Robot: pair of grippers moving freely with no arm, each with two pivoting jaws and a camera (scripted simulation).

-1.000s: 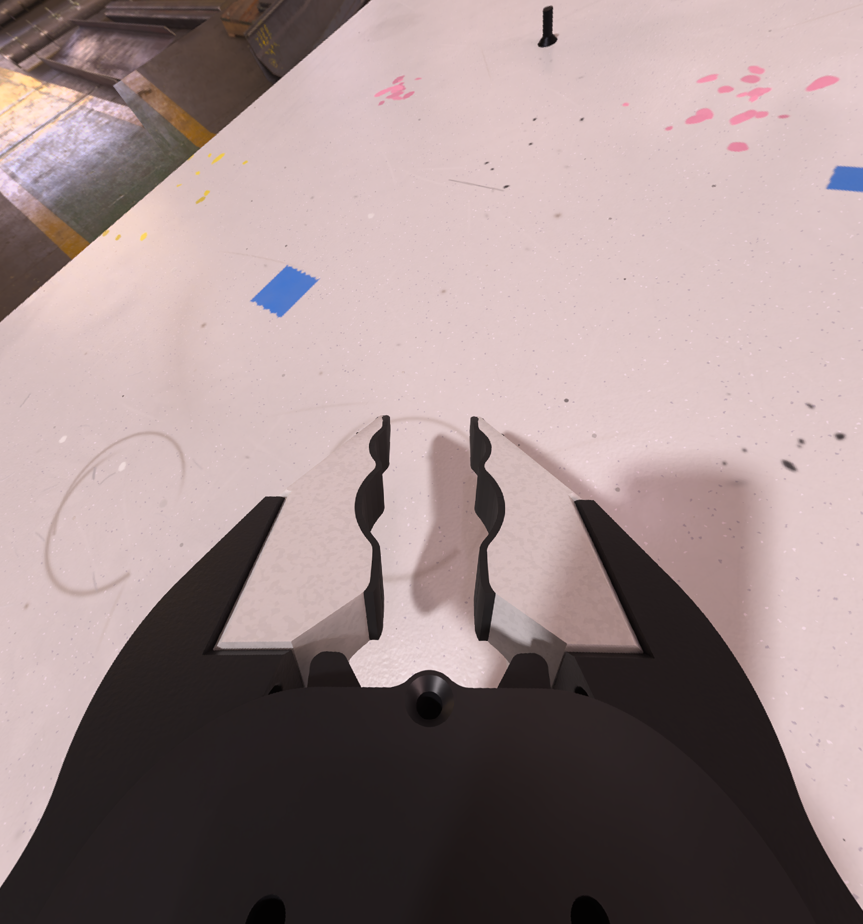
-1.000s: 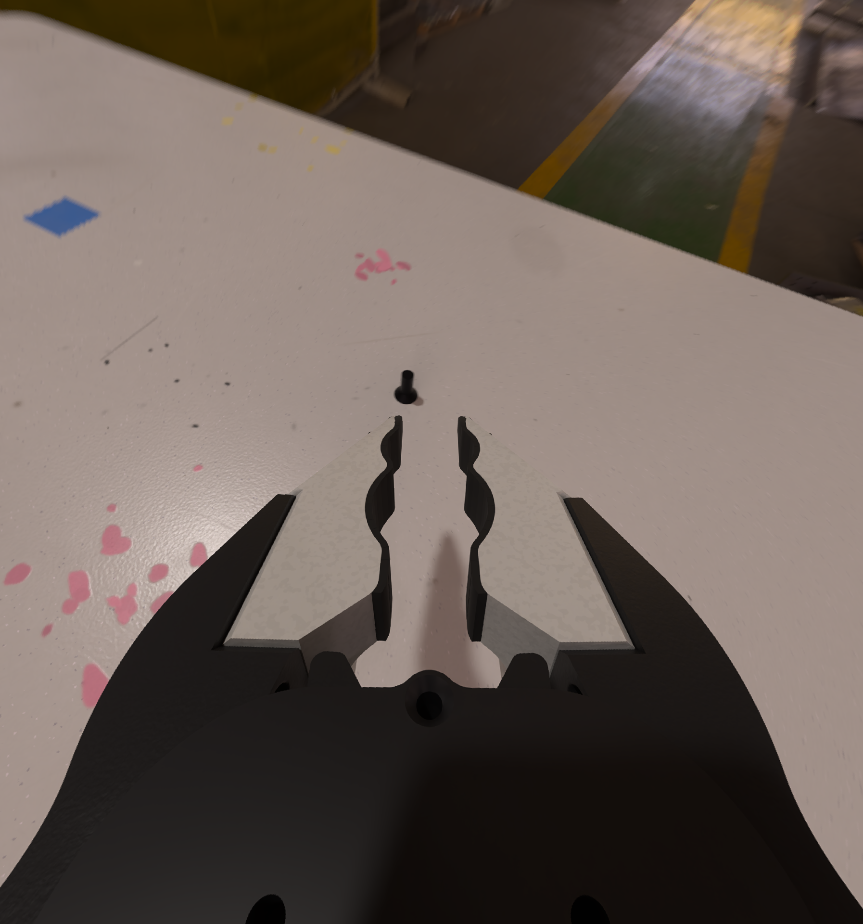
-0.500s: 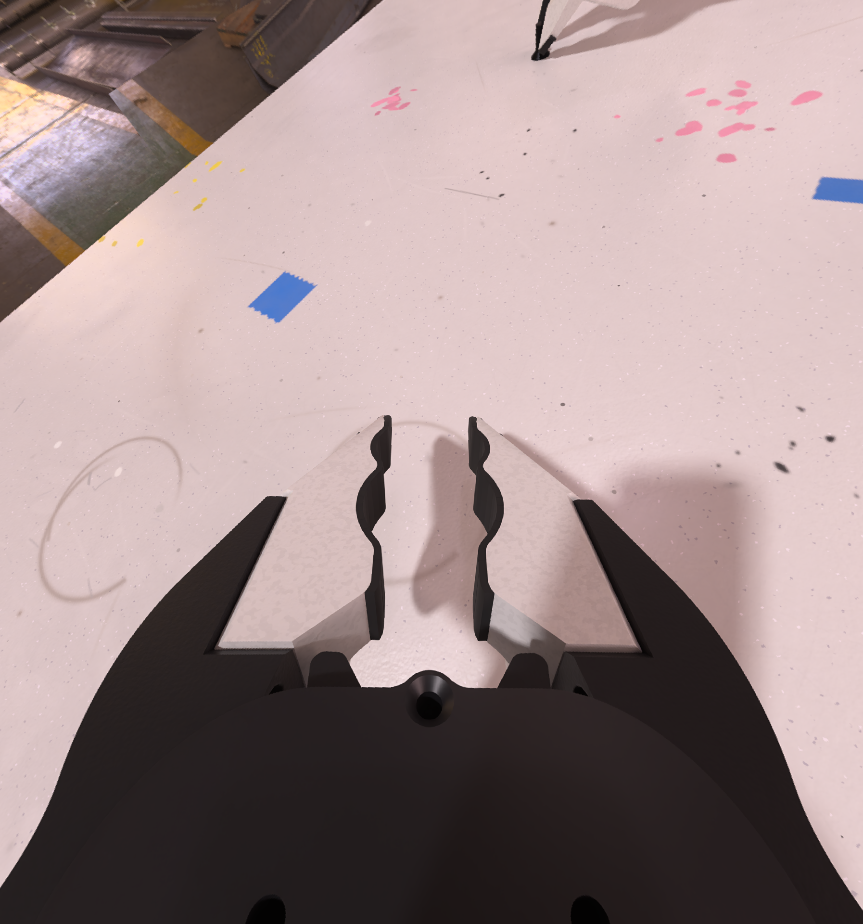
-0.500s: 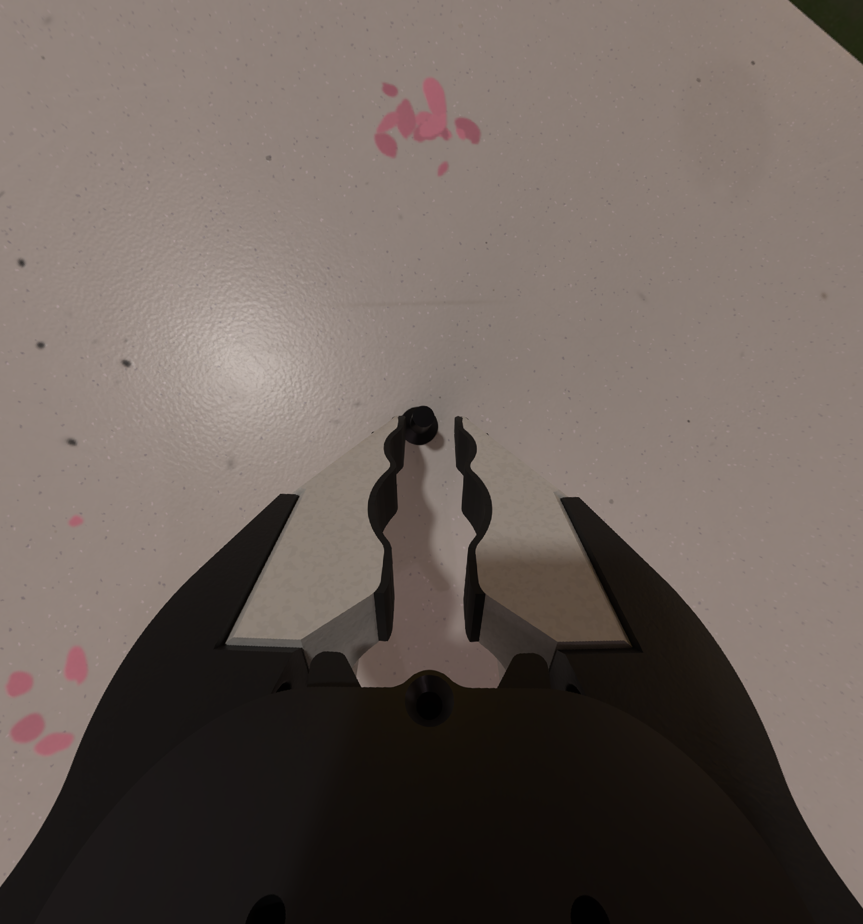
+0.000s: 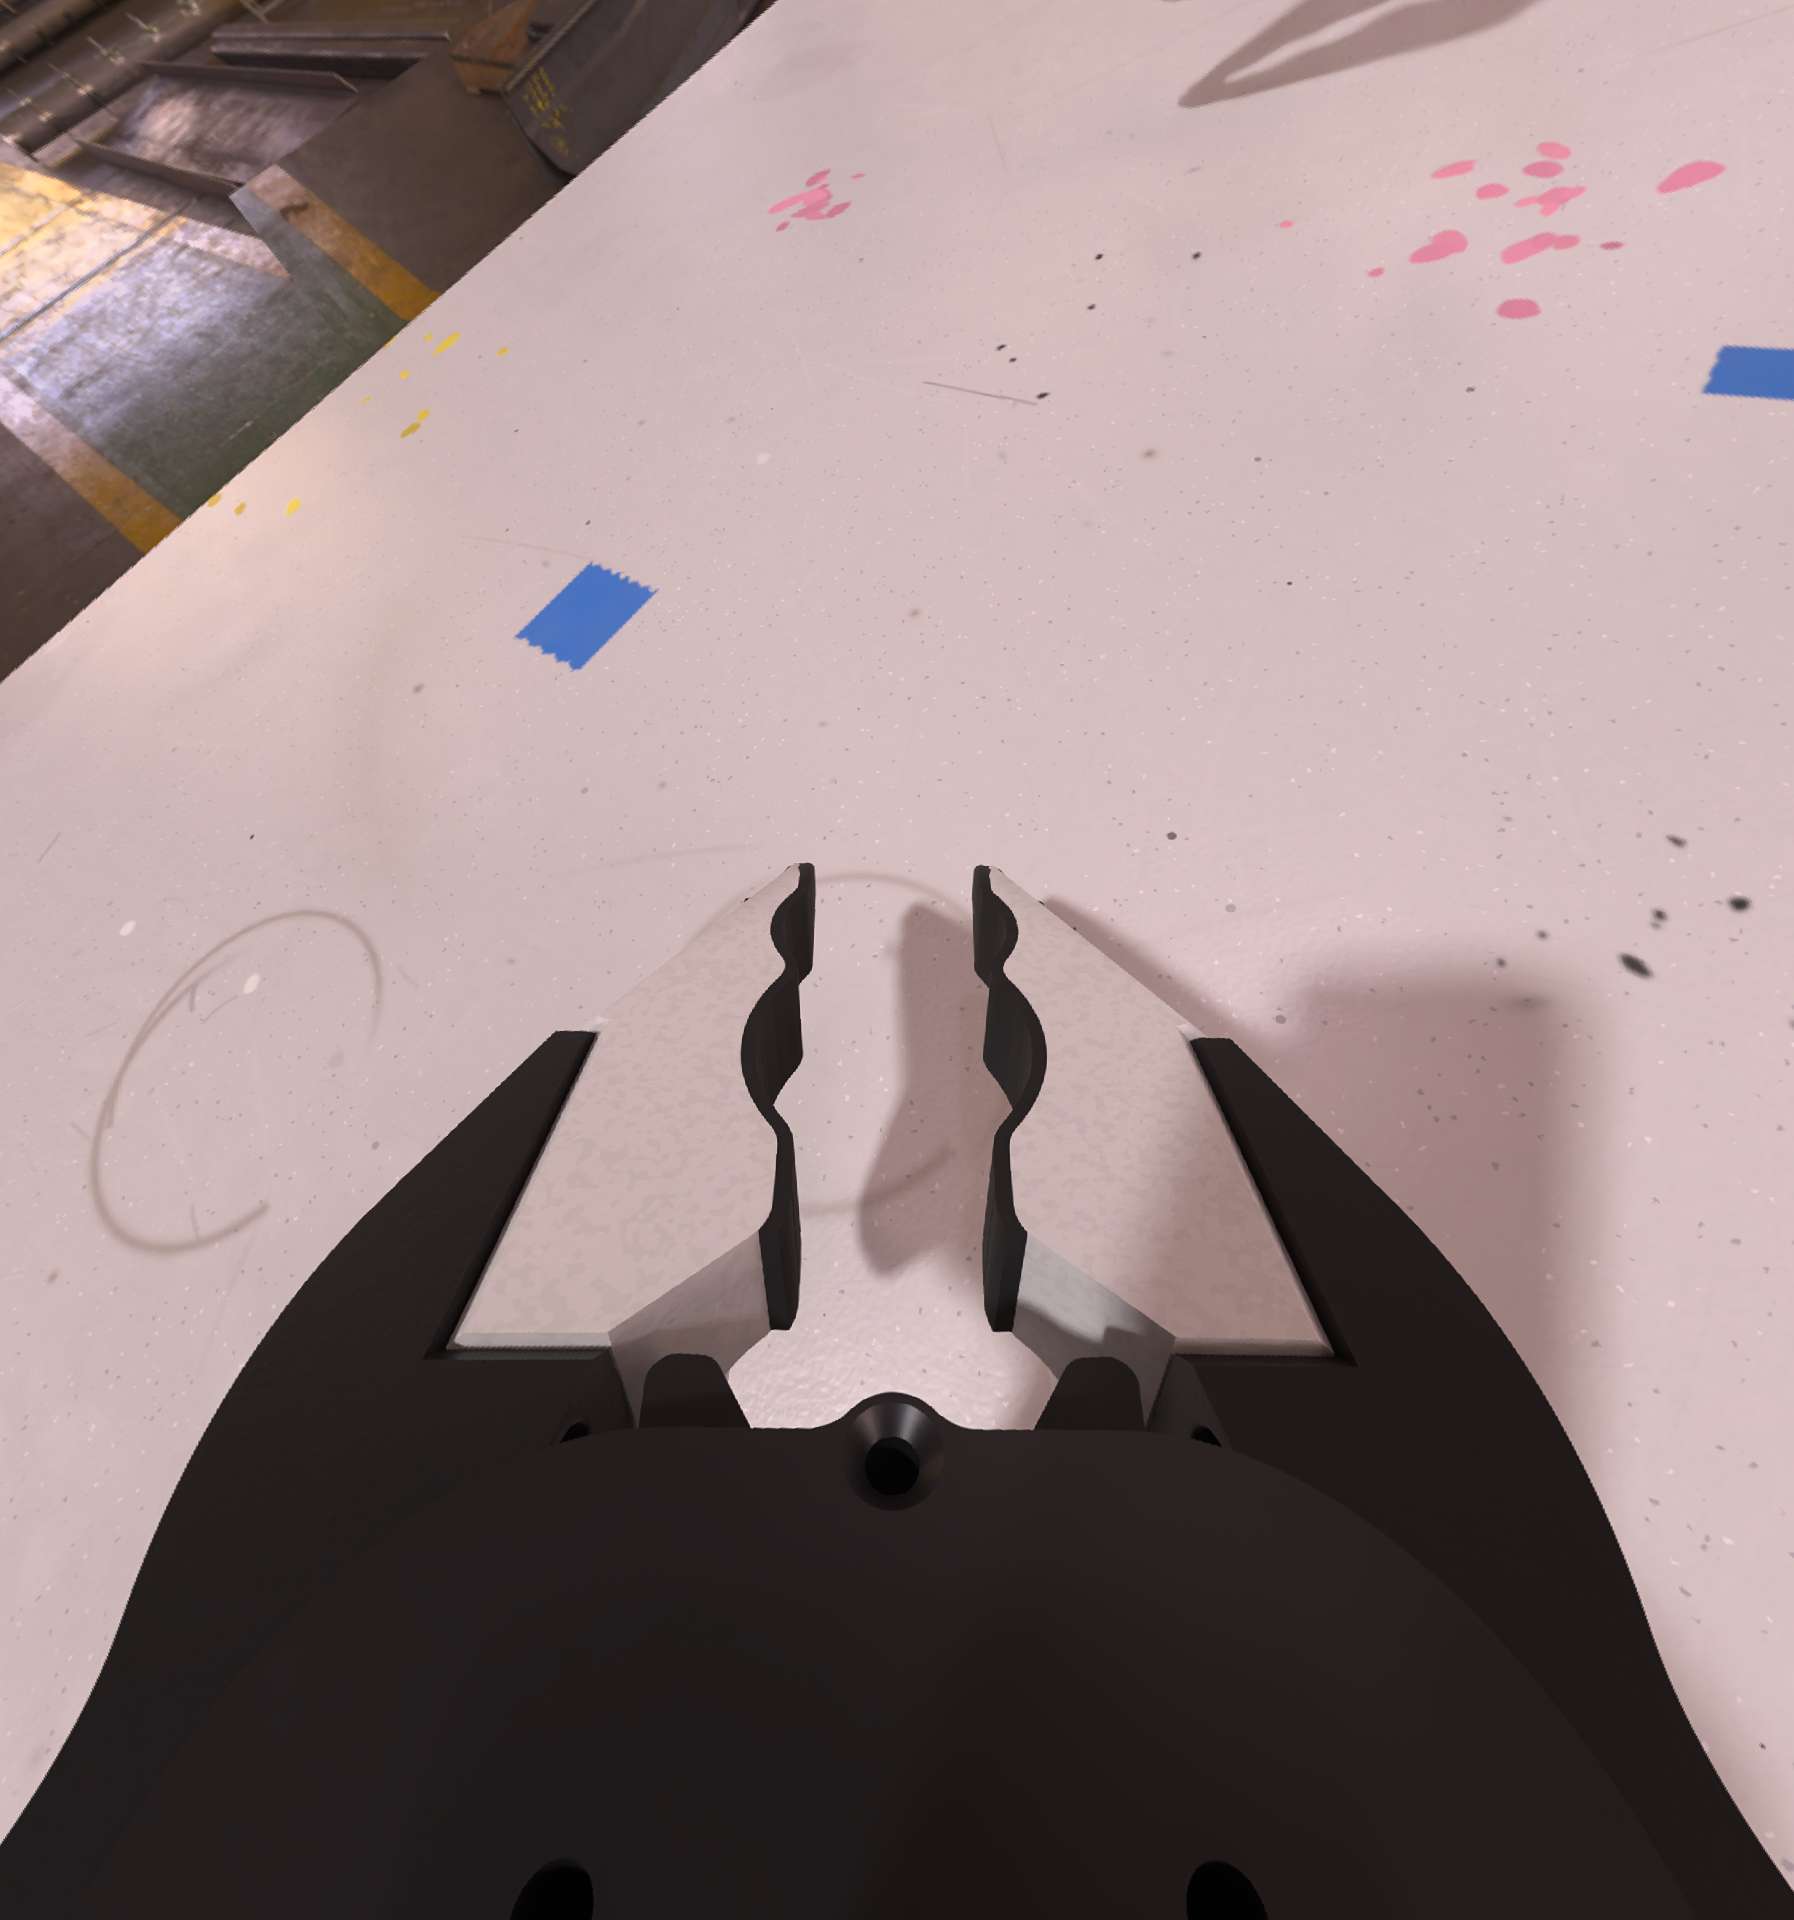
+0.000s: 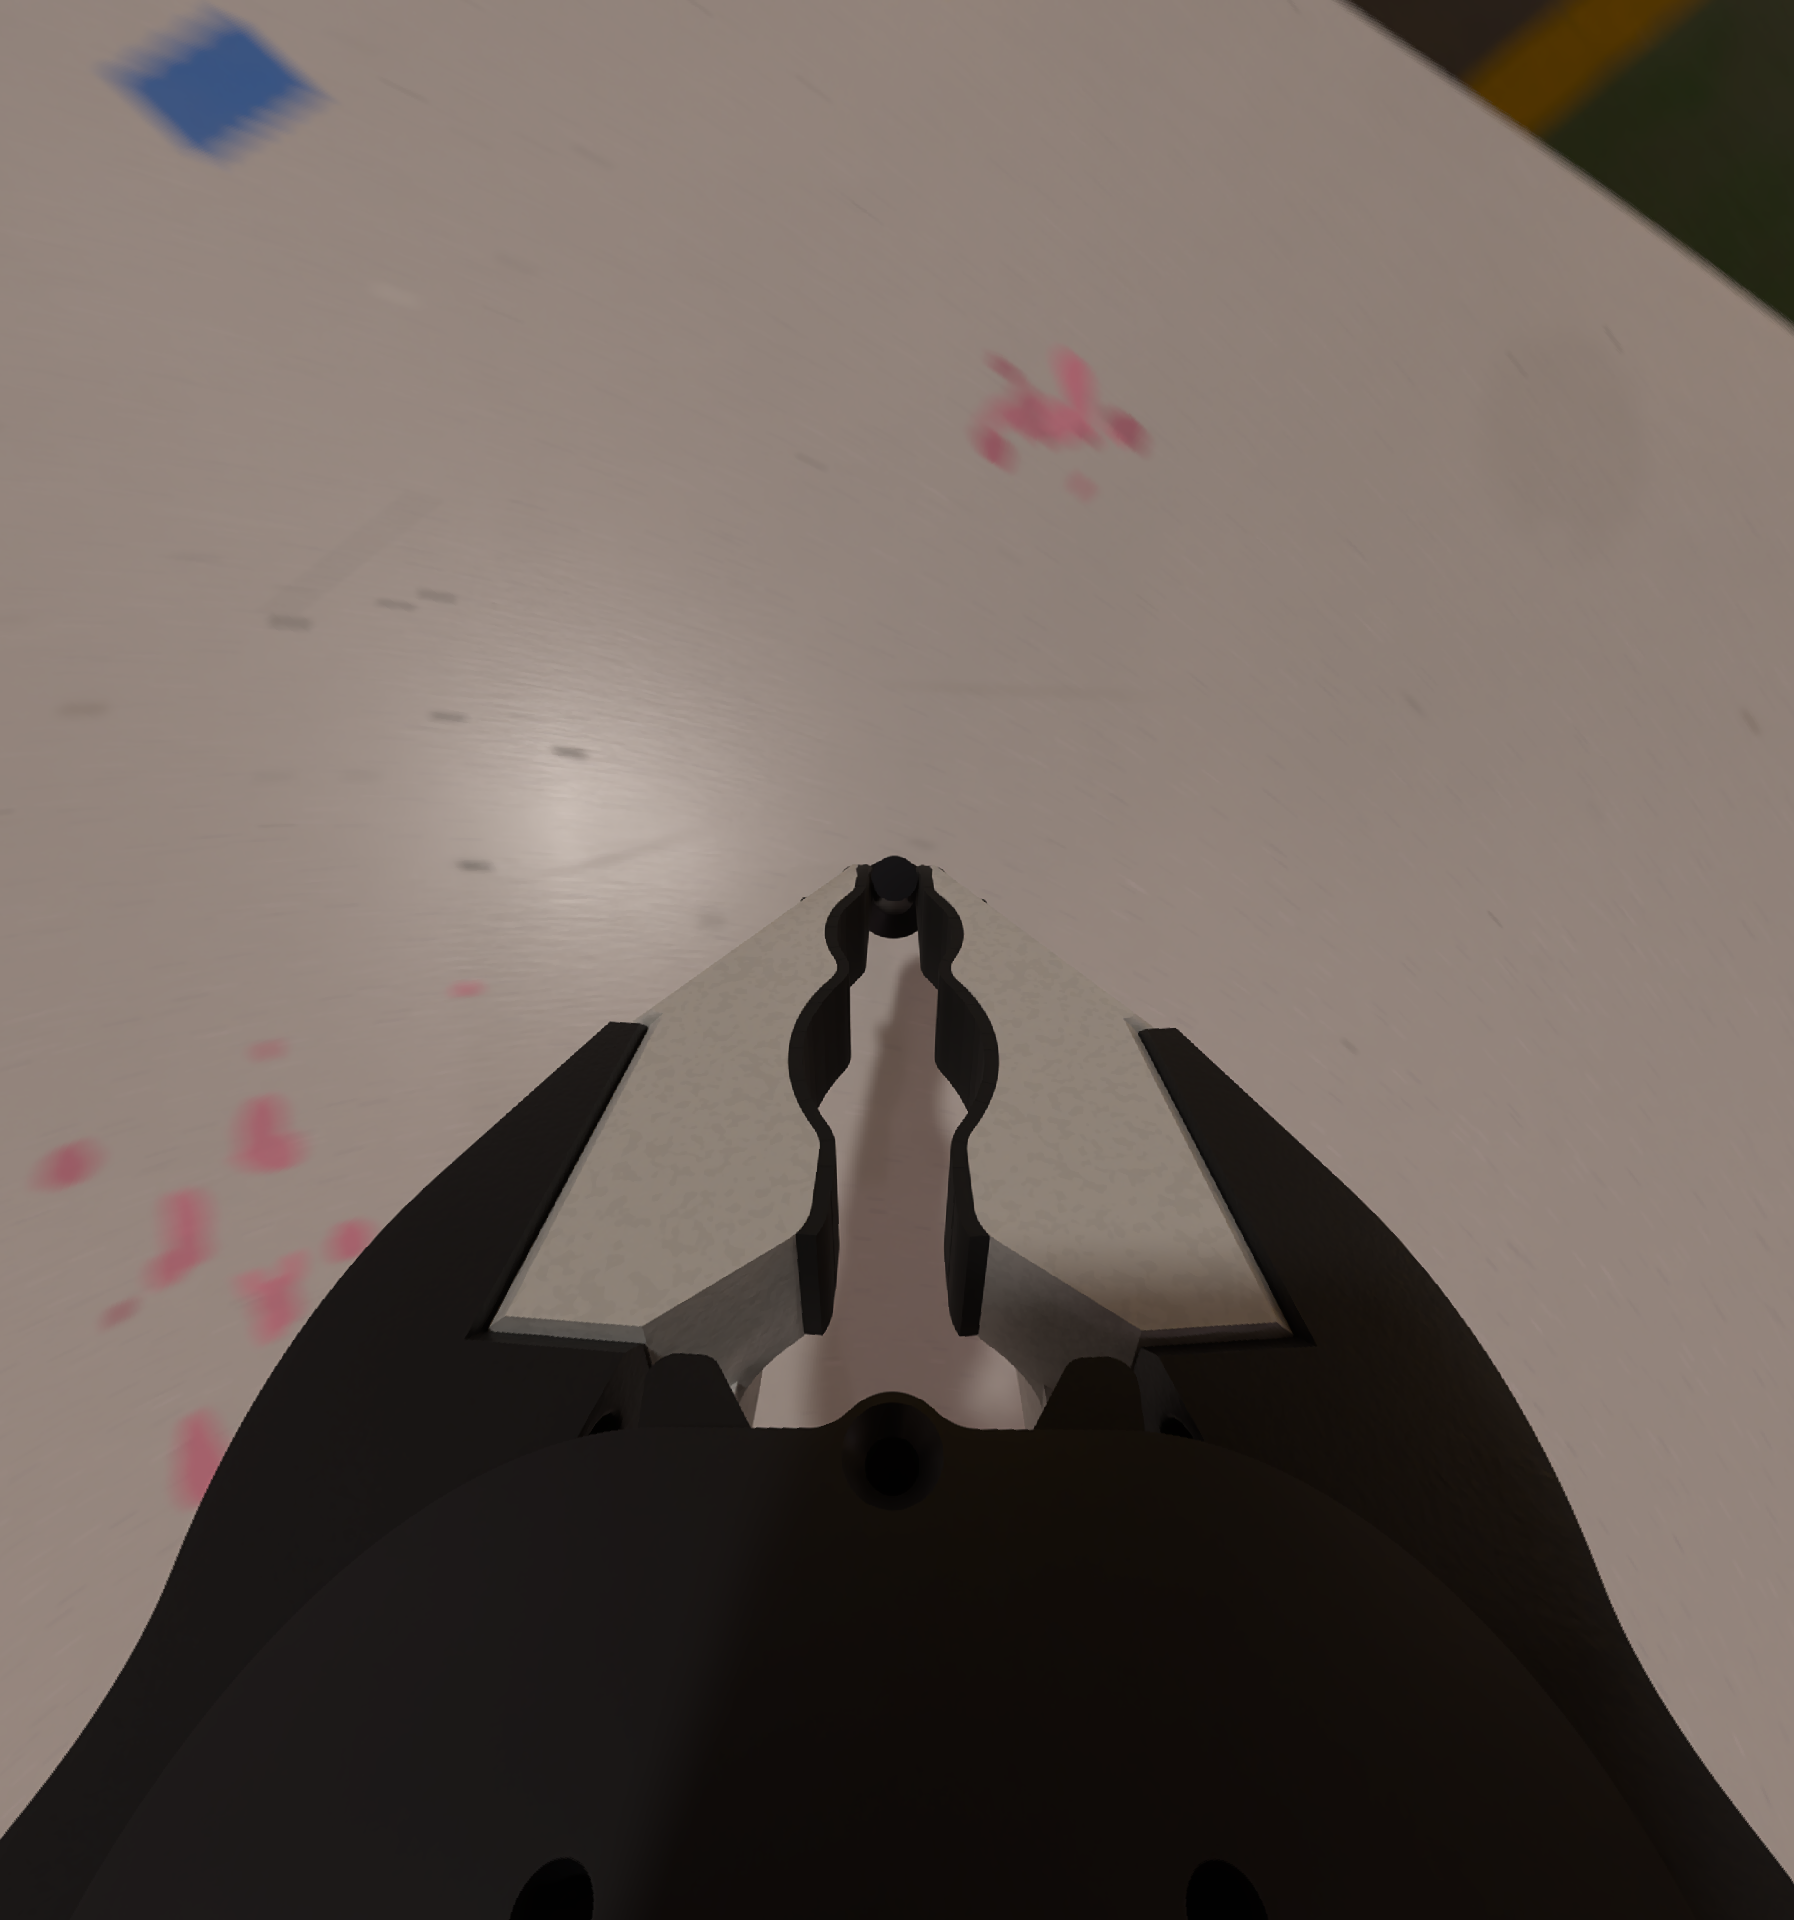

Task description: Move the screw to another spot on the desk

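Note:
In the right wrist view my right gripper [image 6: 894, 883] is shut on the small black screw [image 6: 893, 881], pinched at the very tips of its fingers and held above the white desk [image 6: 1288, 831]. The view is blurred by motion. In the left wrist view my left gripper [image 5: 893, 883] is open and empty, low over the desk [image 5: 1080, 623]. The screw does not show in that view; only a shadow [image 5: 1319, 52] lies on the desk at the top.
Blue tape patches [image 5: 586, 615] [image 5: 1781, 374] [image 6: 212, 88] and pink paint spots [image 5: 1527, 218] [image 6: 1059, 416] mark the desk. The desk's left edge [image 5: 249, 478] drops to a dark floor with yellow stripes. The far right edge [image 6: 1651, 197] shows in the right wrist view.
My right gripper came down on the screw, shut on it and lifted it off the desk. The screw is gone from the left wrist view. The left gripper has barely moved.

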